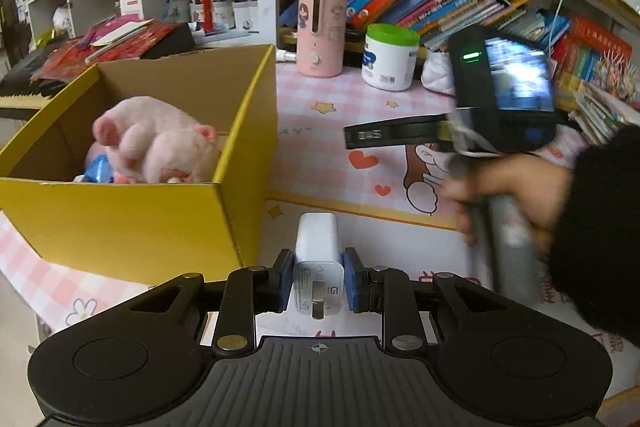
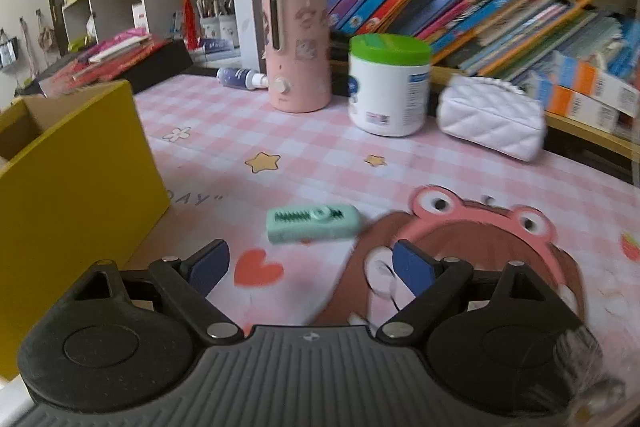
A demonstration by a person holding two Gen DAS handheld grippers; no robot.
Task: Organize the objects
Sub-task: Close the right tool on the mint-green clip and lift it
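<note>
Sitting in the yellow box (image 1: 120, 219), a pink plush toy (image 1: 156, 143) lies atop other items.

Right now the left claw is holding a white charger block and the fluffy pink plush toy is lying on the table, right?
Not quite. The left claw does hold the white charger block, but the fluffy pink plush toy lies inside the yellow cardboard box, as the left wrist view shows.

Your right hand (image 1: 516, 199) and the right gripper (image 1: 400, 133) it carries smear with motion blur in the left wrist view, and your black sleeve (image 1: 600, 227) runs off the frame's edge. The pink plush (image 1: 156, 143) hides most of a blue item (image 1: 98, 165) in the yellow box (image 1: 120, 223).
</note>
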